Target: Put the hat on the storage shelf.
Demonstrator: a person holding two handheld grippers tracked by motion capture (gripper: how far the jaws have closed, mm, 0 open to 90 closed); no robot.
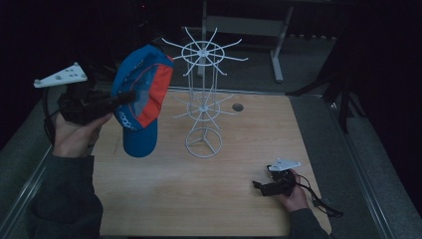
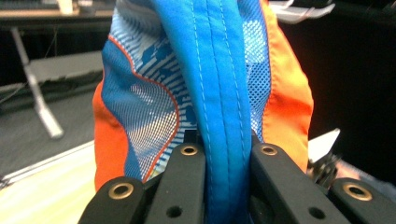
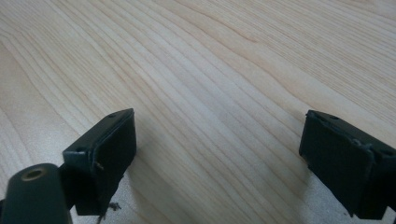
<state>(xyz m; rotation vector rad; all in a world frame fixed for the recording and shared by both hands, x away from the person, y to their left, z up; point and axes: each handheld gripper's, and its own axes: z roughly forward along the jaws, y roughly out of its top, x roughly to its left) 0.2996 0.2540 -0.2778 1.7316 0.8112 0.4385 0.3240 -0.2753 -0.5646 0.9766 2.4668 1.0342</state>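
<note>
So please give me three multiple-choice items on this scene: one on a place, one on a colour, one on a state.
1. Where is the right gripper?
A. low over the table
B. on the wire rack
C. at the cap

2. The cap is mainly:
A. green and white
B. blue and orange
C. black

3. The left gripper is:
A. open, empty
B. lying on the table
C. shut on the cap

Answers: 1 A, wood grain lies close under its jaws; 2 B, blue panels and orange sides show; 3 C, its jaws pinch a blue seam.
</note>
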